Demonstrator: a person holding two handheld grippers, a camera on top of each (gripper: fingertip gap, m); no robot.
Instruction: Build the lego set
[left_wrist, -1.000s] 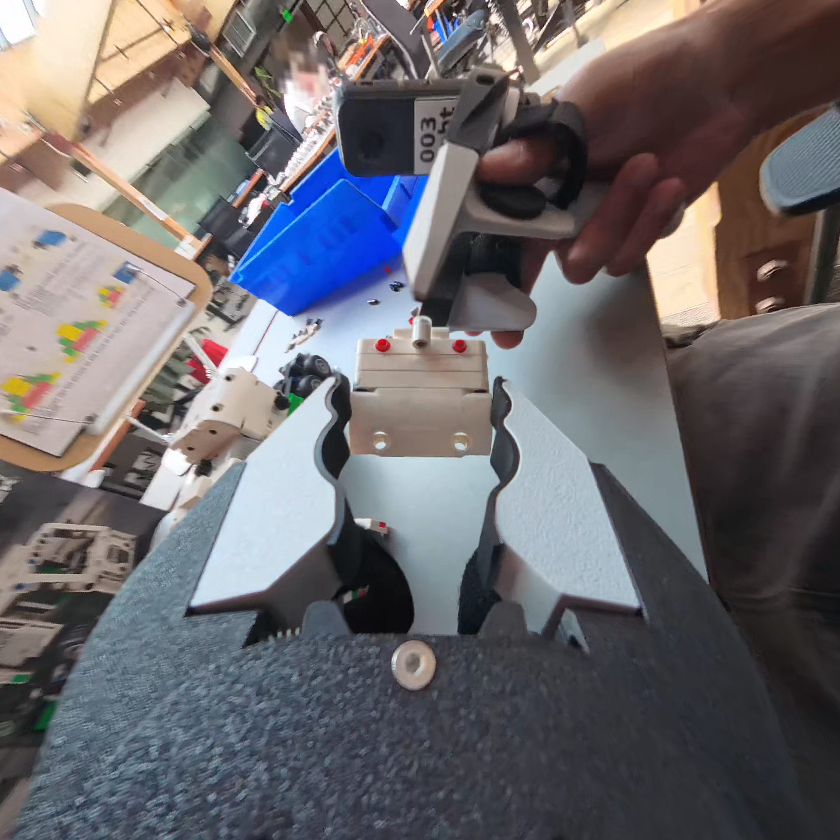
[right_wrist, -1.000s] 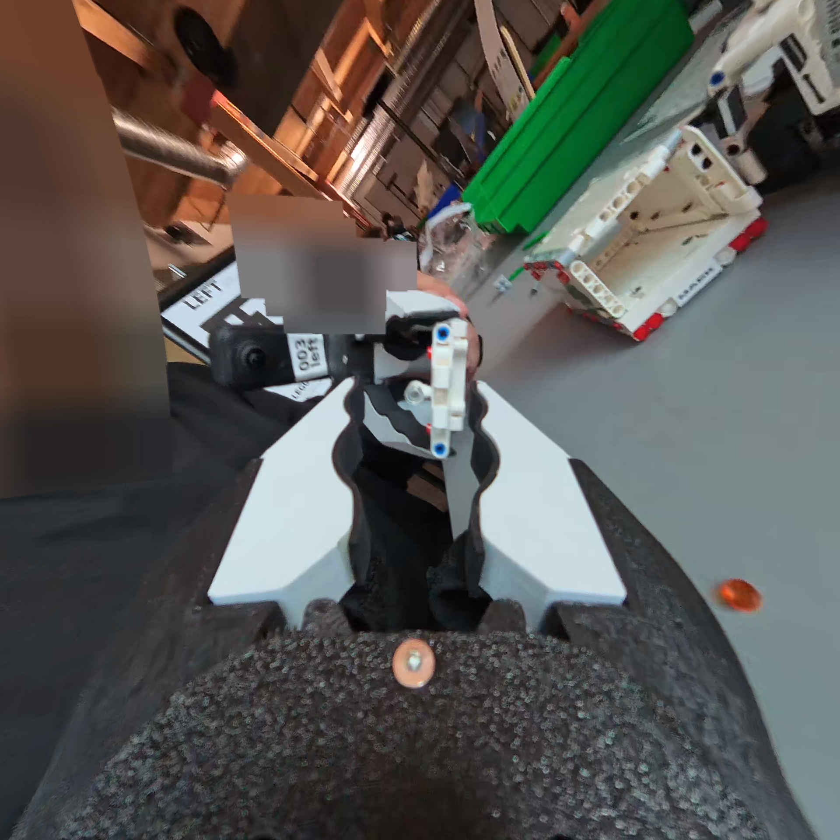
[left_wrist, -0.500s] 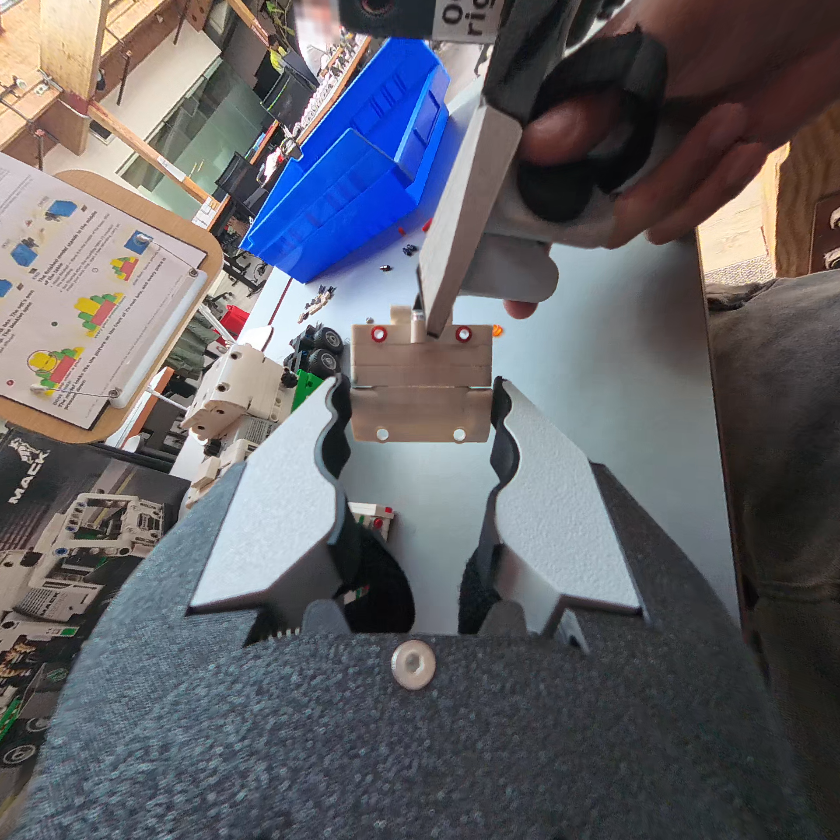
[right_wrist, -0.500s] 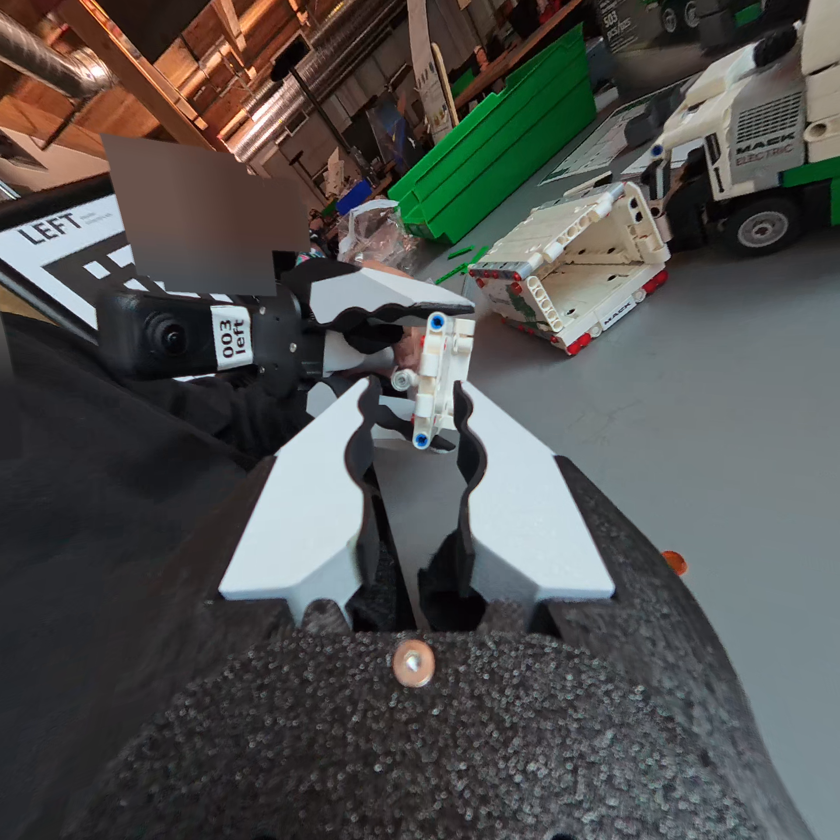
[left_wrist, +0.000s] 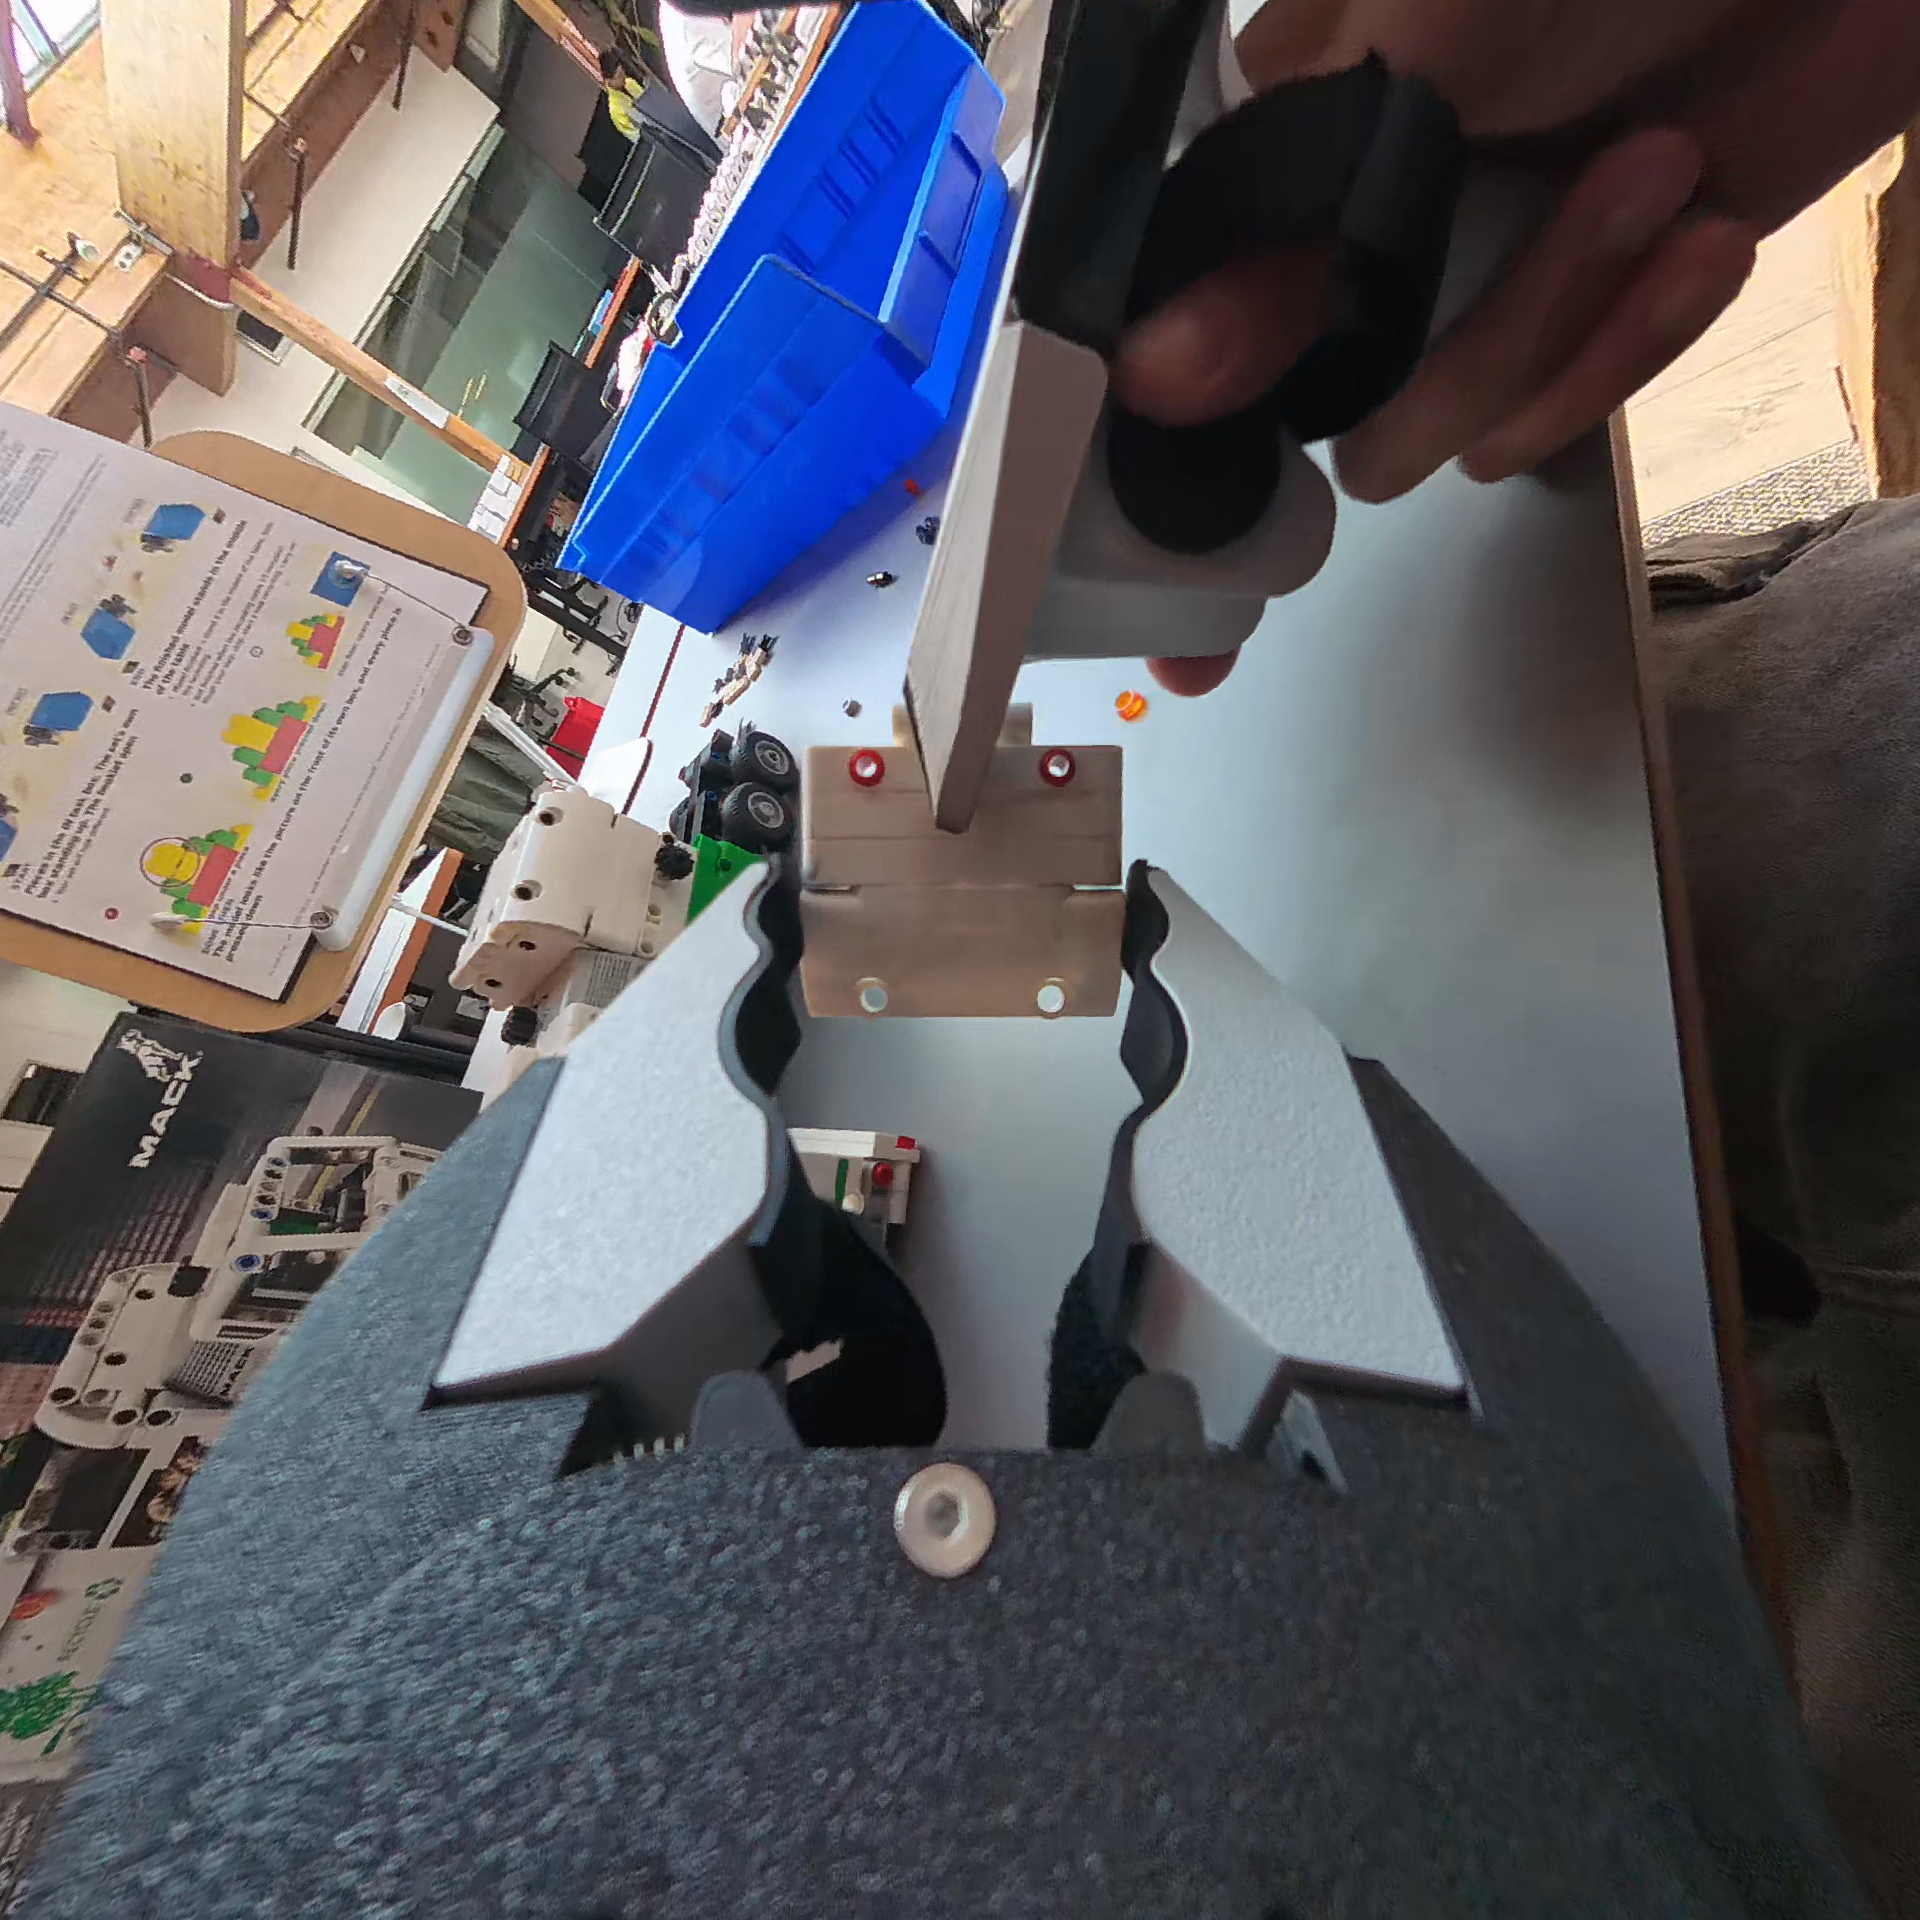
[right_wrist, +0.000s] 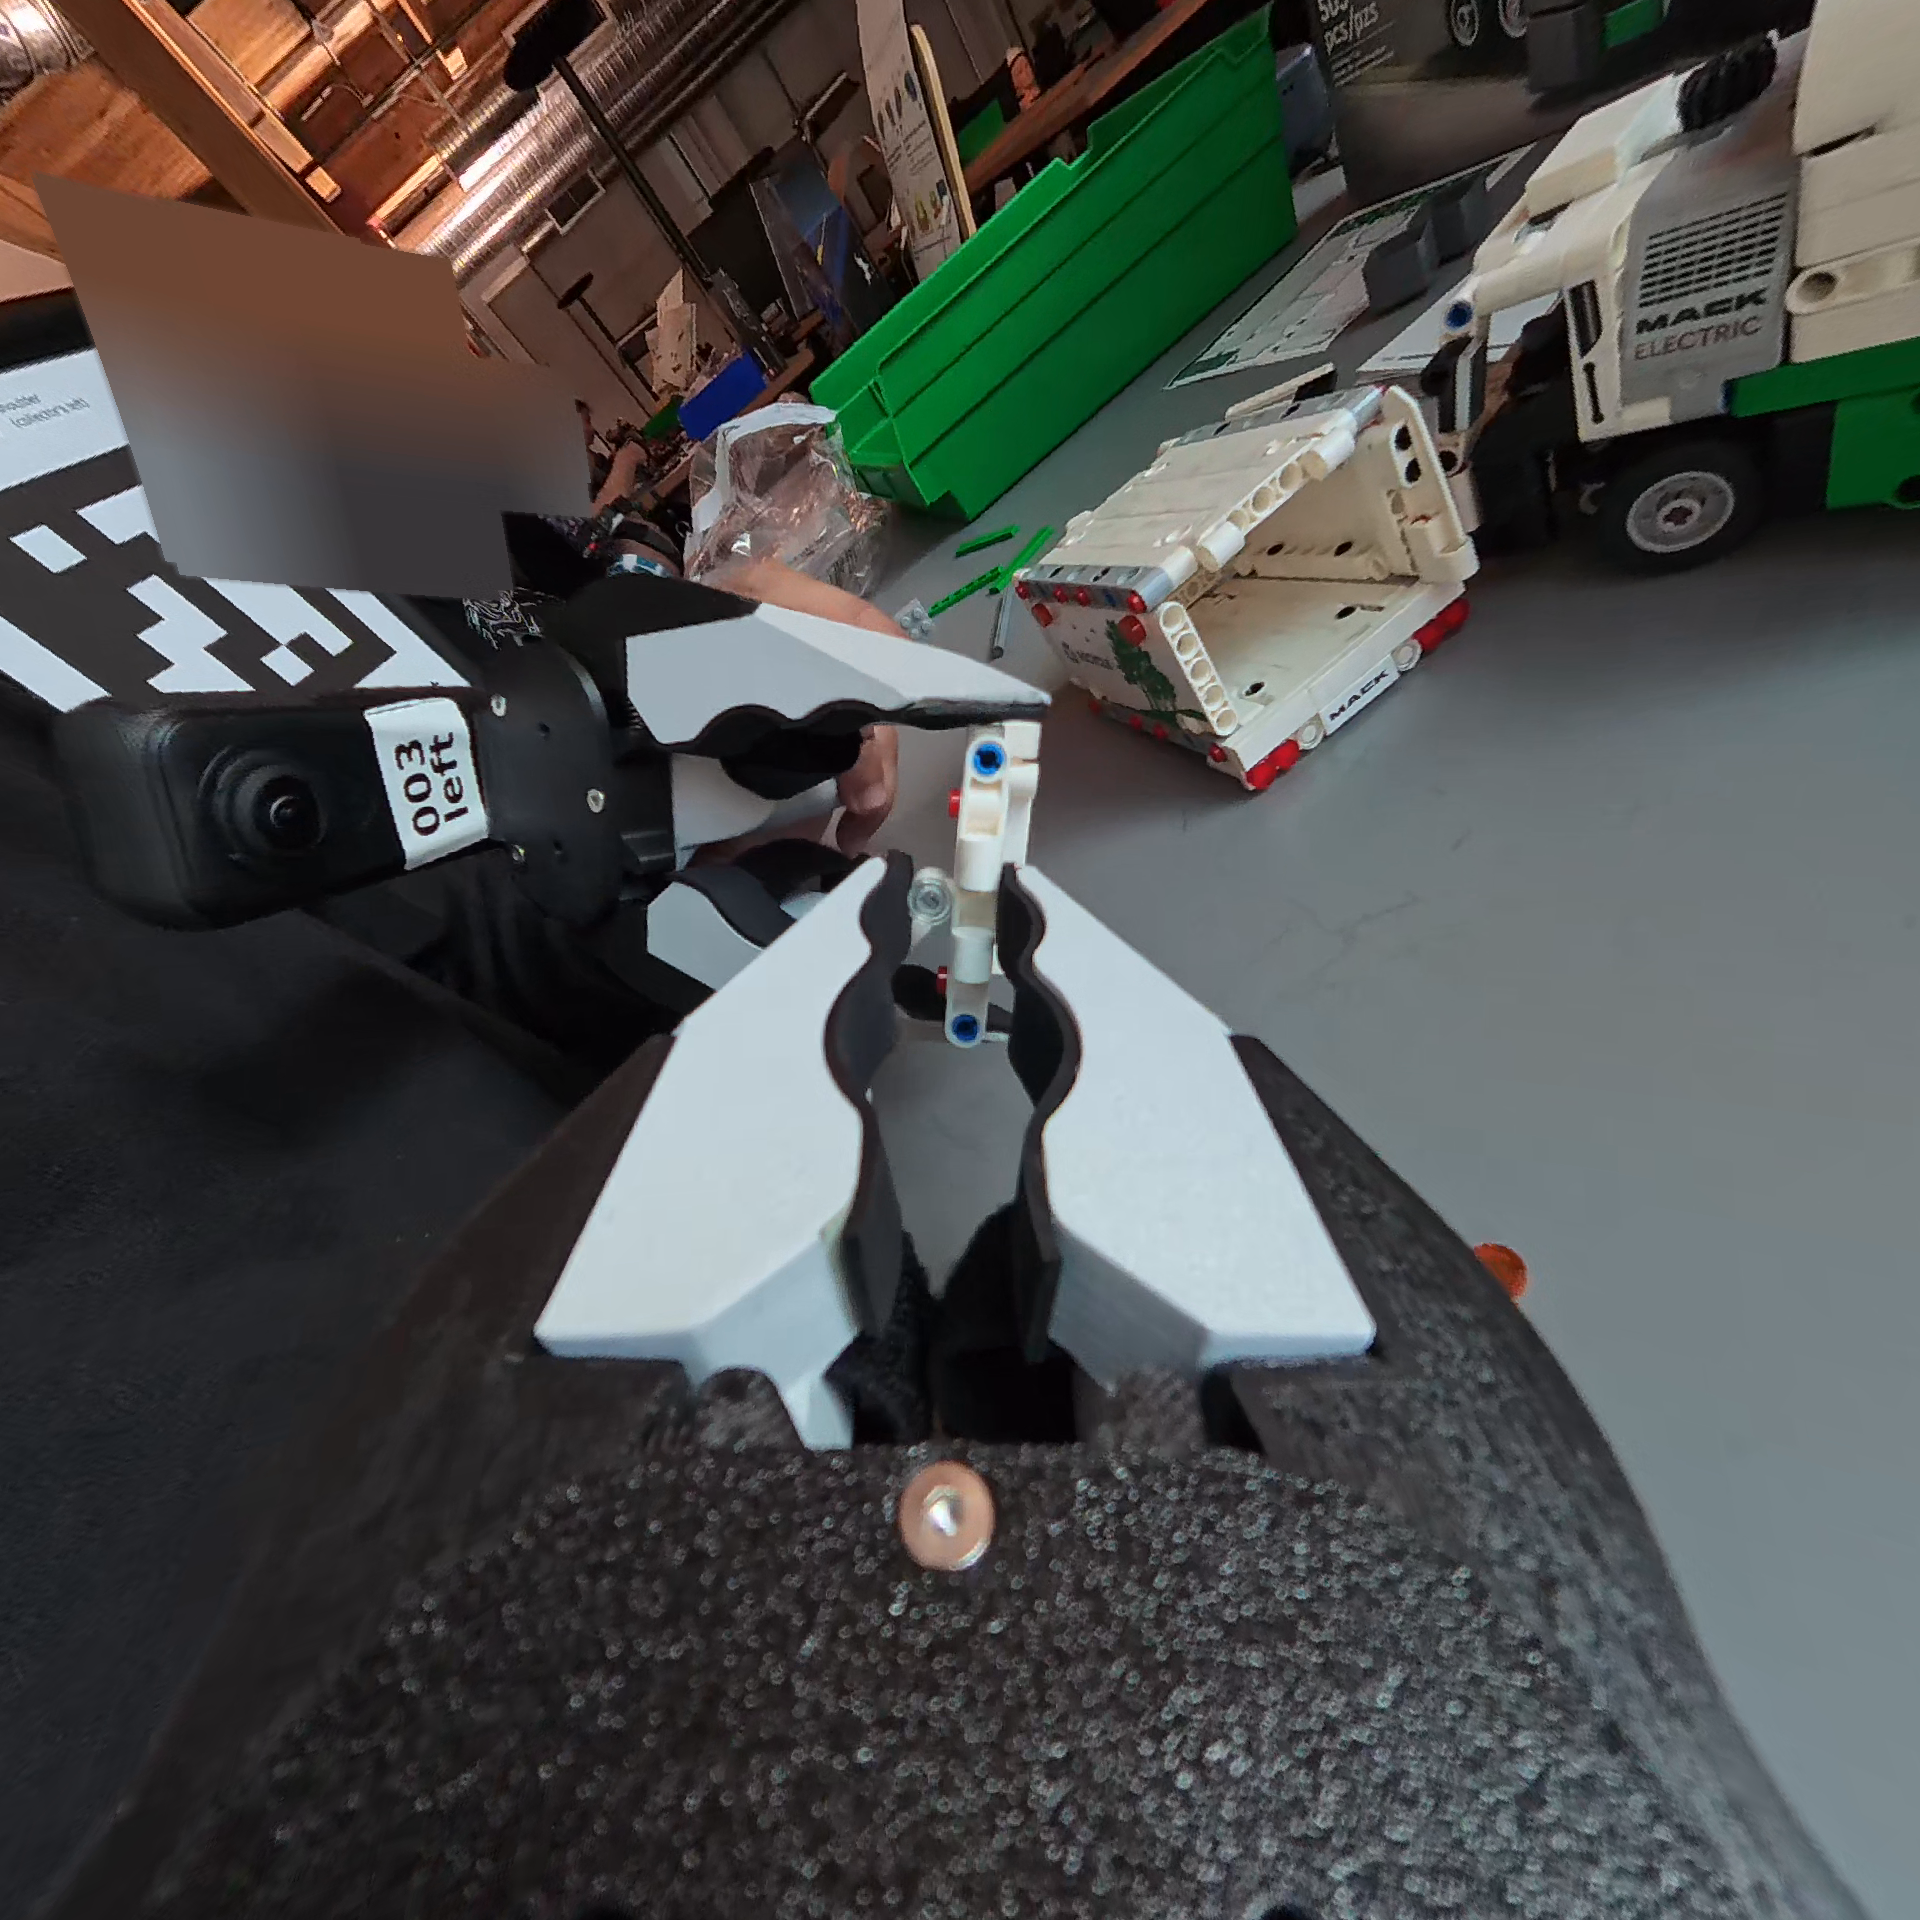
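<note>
A white lego panel (left_wrist: 961, 920) with red pins near its top corners is clamped by its side edges in my left gripper (left_wrist: 956, 904), above the grey table (left_wrist: 1403, 935). My right gripper, its flat finger (left_wrist: 987, 582) in the left wrist view, reaches down from above over the panel's top edge. In the right wrist view the panel (right_wrist: 992, 821) is edge-on with blue pins. My right gripper (right_wrist: 951, 883) is closed narrowly around it and a clear round stud (right_wrist: 928, 899) on its face. The left gripper's upper finger (right_wrist: 831, 675) is on the panel's top end.
A white lego box body (right_wrist: 1268, 582) lies on its side, and a white and green truck (right_wrist: 1714, 343) stands behind it. Green bins (right_wrist: 1060, 301), blue bins (left_wrist: 810, 395), an instruction board (left_wrist: 229, 727) and the set's box (left_wrist: 156, 1195) ring the table. An orange stud (right_wrist: 1501, 1268) lies loose. Only a small space, under 4 cm, lies between the two pairs of fingers.
My right gripper has come closer over the panel's top edge and its fingers have narrowed around it. The left gripper has kept hold of the panel.
</note>
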